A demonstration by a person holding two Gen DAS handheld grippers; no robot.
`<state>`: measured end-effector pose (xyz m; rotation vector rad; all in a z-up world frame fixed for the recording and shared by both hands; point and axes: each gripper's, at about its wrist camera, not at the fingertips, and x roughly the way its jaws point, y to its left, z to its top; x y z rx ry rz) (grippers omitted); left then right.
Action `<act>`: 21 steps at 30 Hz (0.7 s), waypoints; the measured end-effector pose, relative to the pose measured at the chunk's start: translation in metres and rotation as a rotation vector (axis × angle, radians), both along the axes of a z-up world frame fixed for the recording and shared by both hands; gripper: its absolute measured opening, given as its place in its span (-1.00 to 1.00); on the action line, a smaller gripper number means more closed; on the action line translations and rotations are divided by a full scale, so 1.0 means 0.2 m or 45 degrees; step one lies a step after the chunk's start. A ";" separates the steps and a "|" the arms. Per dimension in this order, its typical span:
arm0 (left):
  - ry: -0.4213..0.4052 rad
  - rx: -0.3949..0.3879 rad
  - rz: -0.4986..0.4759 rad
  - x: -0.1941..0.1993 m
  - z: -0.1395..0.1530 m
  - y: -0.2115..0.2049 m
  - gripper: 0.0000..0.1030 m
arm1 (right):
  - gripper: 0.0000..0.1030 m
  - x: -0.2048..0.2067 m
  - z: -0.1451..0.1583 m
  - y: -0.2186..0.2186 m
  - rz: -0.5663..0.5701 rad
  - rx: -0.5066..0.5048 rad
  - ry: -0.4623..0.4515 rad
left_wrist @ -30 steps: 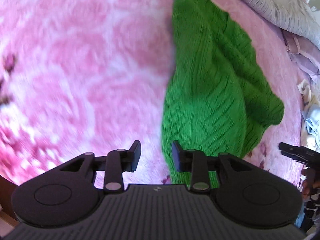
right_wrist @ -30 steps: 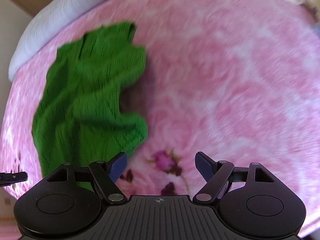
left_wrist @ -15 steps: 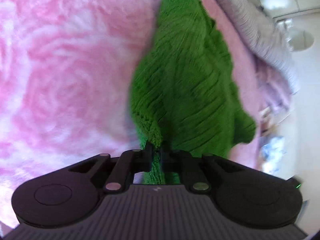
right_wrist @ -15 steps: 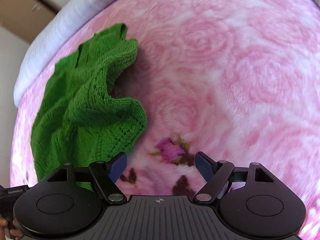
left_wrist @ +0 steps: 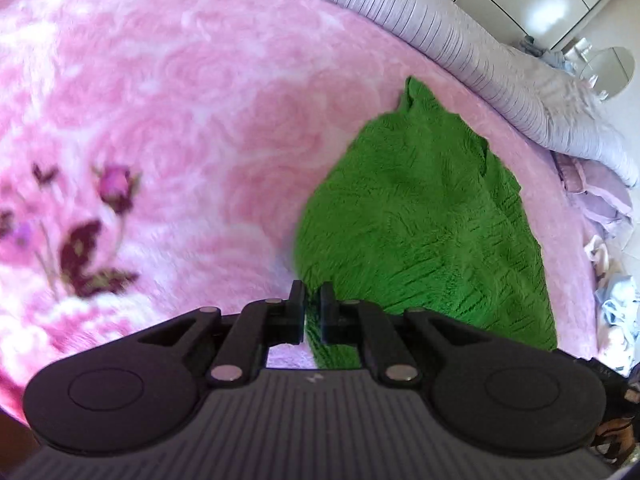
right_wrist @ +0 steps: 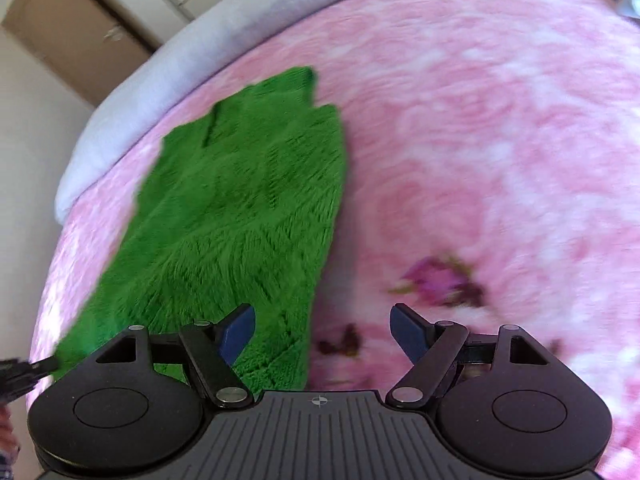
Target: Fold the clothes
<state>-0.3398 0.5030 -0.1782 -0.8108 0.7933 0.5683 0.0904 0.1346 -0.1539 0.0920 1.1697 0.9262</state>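
Green sweater pinched in L claw, R claw beside

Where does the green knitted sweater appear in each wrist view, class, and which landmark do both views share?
Left wrist view: the green knitted sweater lies right of centre, its near edge pinched in the left claw.
Right wrist view: it lies left of centre, reaching behind the open right claw.
Shared landmark: the pink rose-patterned blanket.

Legible text, labels, brands, numbers: none. Both views carry only blurred patterns; no readable marking on any surface.
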 end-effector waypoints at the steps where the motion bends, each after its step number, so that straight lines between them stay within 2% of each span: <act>1: -0.015 0.034 -0.018 -0.01 -0.02 -0.02 -0.88 | 0.52 -0.02 -0.03 0.01 0.039 0.034 0.009; 4: -0.045 0.120 -0.057 -0.03 -0.09 -0.05 -0.71 | 0.52 -0.09 -0.10 0.00 0.111 0.131 -0.041; 8: -0.109 0.145 -0.031 -0.10 -0.20 -0.07 -0.67 | 0.52 -0.18 -0.15 -0.06 0.162 0.305 -0.056; 10: -0.134 0.155 -0.033 -0.12 -0.23 -0.09 -0.67 | 0.44 -0.25 -0.16 -0.04 0.226 0.343 -0.121; 11: -0.139 0.147 -0.057 -0.12 -0.25 -0.10 -0.67 | 0.15 -0.30 -0.15 -0.03 0.255 0.326 -0.187; 12: -0.145 0.140 -0.080 -0.11 -0.27 -0.11 -0.78 | -0.03 -0.34 -0.14 -0.01 0.280 0.315 -0.249; 13: -0.151 0.137 -0.099 -0.10 -0.28 -0.12 -0.86 | -0.34 -0.37 -0.13 -0.01 0.285 0.317 -0.269; 14: -0.158 0.141 -0.108 -0.10 -0.25 -0.14 -0.88 | -0.49 -0.39 -0.10 -0.01 0.260 0.311 -0.265; 16: -0.172 0.150 -0.127 -0.08 -0.19 -0.17 -0.90 | -0.56 -0.39 0.01 -0.03 0.197 0.299 -0.232; 19: -0.286 0.146 -0.177 -0.09 -0.01 -0.19 -0.91 | -0.70 -0.32 0.29 -0.12 0.107 0.391 -0.150; 21: -0.302 0.111 -0.158 -0.12 0.01 -0.20 -0.90 | -0.77 -0.23 0.47 -0.18 -0.013 0.439 -0.050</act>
